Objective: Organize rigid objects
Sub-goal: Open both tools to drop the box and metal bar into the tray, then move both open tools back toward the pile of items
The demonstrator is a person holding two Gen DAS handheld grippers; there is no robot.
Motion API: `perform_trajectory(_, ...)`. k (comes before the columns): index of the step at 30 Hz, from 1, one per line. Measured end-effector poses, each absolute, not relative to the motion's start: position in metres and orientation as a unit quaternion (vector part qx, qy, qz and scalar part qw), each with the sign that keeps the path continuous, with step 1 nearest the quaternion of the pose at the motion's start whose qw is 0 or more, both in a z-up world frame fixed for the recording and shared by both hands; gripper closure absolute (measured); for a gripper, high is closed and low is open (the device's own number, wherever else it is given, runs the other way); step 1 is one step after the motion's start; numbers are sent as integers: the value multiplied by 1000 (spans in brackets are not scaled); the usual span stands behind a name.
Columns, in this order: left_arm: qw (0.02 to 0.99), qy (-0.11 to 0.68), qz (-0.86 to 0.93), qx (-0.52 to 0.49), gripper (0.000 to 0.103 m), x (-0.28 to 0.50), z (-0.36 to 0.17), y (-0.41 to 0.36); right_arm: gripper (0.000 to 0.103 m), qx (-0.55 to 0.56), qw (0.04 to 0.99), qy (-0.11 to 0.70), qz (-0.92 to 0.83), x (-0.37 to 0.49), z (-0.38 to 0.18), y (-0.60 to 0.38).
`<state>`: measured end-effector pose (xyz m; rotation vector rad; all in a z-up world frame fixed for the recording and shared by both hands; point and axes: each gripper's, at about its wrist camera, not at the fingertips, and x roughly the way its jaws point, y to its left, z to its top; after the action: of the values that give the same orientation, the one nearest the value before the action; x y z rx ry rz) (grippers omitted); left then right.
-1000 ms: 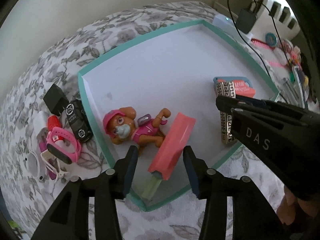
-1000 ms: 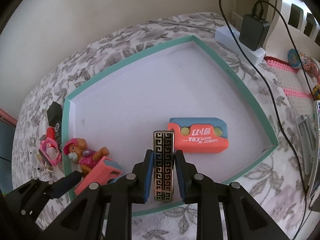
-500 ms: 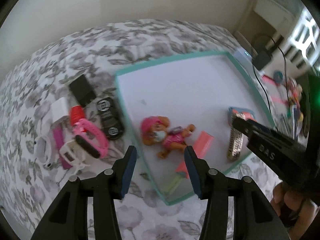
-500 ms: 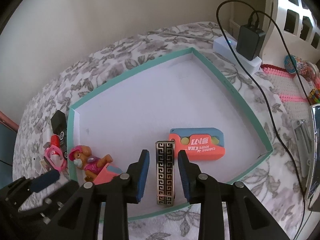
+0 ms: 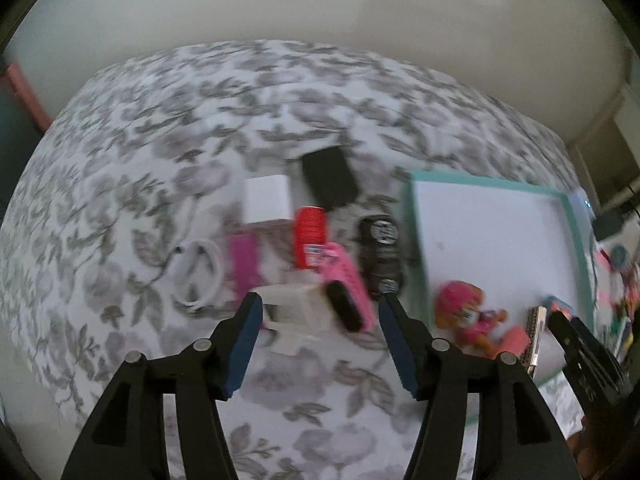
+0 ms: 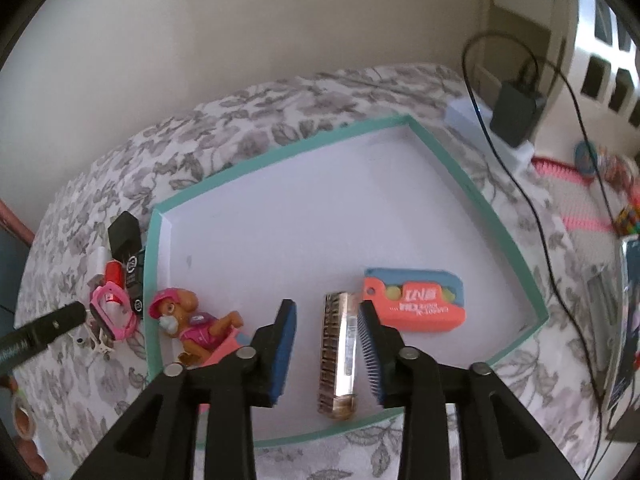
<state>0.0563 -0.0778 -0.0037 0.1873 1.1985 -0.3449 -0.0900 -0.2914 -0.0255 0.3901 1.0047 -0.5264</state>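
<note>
A teal-rimmed white tray (image 6: 516, 240) lies on the floral bedspread. In it lie a gold patterned harmonica (image 6: 338, 354), an orange carrot-knife toy (image 6: 416, 300), a pink pup figure (image 6: 188, 316) and a pink block (image 6: 226, 350). My right gripper (image 6: 328, 344) is open, its jaws either side of the harmonica, which lies free. My left gripper (image 5: 320, 336) is open and empty above a pile left of the tray (image 5: 576, 240): pink watch (image 5: 346, 280), white piece (image 5: 292, 312), red bottle (image 5: 310, 232), black toy car (image 5: 380, 256).
In the pile also lie a white box (image 5: 267, 200), a black box (image 5: 328, 180), a magenta bar (image 5: 246, 268) and a white cable (image 5: 198, 272). A charger and cord (image 6: 516, 116) sit beyond the tray's far right corner. A wall stands behind.
My right gripper opened wide and let go of the harmonica, which now lies in the tray. My left gripper swung left, away from the pink block, to above the pile.
</note>
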Motion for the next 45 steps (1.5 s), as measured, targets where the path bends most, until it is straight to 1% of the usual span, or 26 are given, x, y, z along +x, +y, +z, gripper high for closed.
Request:
perform_trajectory(1, 810, 560, -154, 83, 31, 59, -4, -73, 46, 177, 828, 472, -246, -88, -25, -288)
perform_trajectory(2, 811, 560, -149, 80, 30, 61, -5, -71, 39, 172, 830, 470, -245, -87, -24, -286)
perform_trajectory(4, 814, 558, -141, 75, 29, 65, -5, -66, 36, 161, 834, 470, -239, -83, -24, -280)
perform_trajectory(5, 815, 557, -138, 73, 29, 66, -5, -64, 32, 155, 836, 471, -237, -82, -24, -277)
perform_trajectory(6, 816, 557, -136, 72, 22, 68, -5, -62, 30, 147, 837, 471, -236, -80, -24, -274)
perform_trajectory(7, 817, 557, -133, 70, 11, 70, -6, -60, 25, 141, 838, 473, -234, -78, -24, -271)
perform_trajectory(8, 818, 557, -130, 68, 9, 71, -6, -58, 22, 135, 839, 474, -230, -77, -25, -268)
perform_trajectory(12, 819, 559, -122, 52, 9, 78, -6, -49, 16, 130, 843, 474, -218, -72, -26, -260)
perform_trajectory(15, 822, 557, -112, 44, 9, 83, -7, -41, 5, 134, 843, 474, -216, -71, -27, -258)
perform_trajectory(16, 824, 555, -108, 42, 9, 84, -7, -38, 0, 137, 844, 472, -215, -71, -27, -257)
perform_trajectory(23, 838, 540, -81, 10, 9, 97, -5, -10, 0, 156, 851, 461, -199, -69, -27, -254)
perform_trajectory(31, 849, 523, -67, -29, 9, 107, 0, 17, 0, 173, 872, 426, -169, -60, -14, -237)
perform_trajectory(40, 853, 515, -66, -47, 9, 114, 0, 38, 0, 128, 879, 450, -90, -26, -13, -182)
perform_trajectory(45, 839, 537, -67, -53, 9, 121, -11, 46, 0, 125, 881, 450, -68, -10, -14, -162)
